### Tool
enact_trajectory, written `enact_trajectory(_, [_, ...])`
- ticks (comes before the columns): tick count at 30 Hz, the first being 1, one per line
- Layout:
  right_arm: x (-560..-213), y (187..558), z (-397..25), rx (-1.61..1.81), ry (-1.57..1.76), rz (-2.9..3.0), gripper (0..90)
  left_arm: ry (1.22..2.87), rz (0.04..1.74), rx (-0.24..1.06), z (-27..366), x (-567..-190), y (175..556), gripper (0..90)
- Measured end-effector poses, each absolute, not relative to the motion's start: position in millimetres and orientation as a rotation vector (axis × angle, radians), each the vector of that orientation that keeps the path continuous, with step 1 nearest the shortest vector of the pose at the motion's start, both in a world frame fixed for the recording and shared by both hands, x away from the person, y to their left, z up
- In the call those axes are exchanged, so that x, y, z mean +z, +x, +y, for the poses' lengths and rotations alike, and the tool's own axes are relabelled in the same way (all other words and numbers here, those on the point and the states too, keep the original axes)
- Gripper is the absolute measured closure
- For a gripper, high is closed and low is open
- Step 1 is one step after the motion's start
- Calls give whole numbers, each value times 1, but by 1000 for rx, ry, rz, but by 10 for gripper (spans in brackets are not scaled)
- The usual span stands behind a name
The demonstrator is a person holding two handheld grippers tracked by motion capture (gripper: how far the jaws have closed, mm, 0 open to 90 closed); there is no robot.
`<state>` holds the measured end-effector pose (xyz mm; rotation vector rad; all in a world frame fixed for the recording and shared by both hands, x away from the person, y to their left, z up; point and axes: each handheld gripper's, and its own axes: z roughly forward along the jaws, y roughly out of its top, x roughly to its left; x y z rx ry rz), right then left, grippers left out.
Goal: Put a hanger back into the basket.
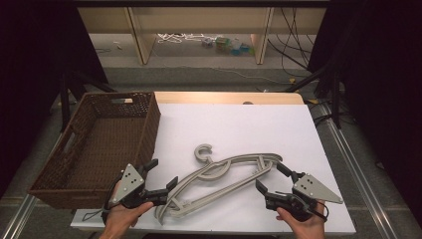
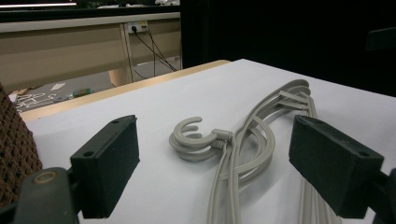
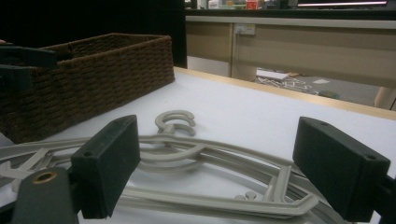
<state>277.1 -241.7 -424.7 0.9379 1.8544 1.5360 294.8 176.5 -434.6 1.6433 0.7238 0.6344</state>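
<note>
1. High view: my left gripper [image 1: 160,175] and right gripper [image 1: 272,177] both sit spread wide at either end of the grey hangers [image 1: 219,180], which lie flat on the white table [image 1: 249,124] beside the wicker basket [image 1: 107,134].
2. Left gripper view: my jaws gape, nothing between them; the hangers' hooks [image 2: 194,140] lie just ahead.
3. Right gripper view: jaws apart, straddling the hangers' bars; basket beyond at the left.

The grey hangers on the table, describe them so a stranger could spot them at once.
Start at the white table, right of the brown wicker basket. Near its front edge, between the left gripper and right gripper, lie the hangers: pale grey plastic, stacked flat, curled hooks pointing away from the person.
</note>
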Motion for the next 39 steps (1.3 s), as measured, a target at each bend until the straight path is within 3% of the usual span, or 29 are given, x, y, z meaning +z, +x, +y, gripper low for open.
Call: enact_trajectory(39, [-424, 277, -245, 1518, 951, 1848, 158, 1728, 731, 582, 166, -438, 298, 159])
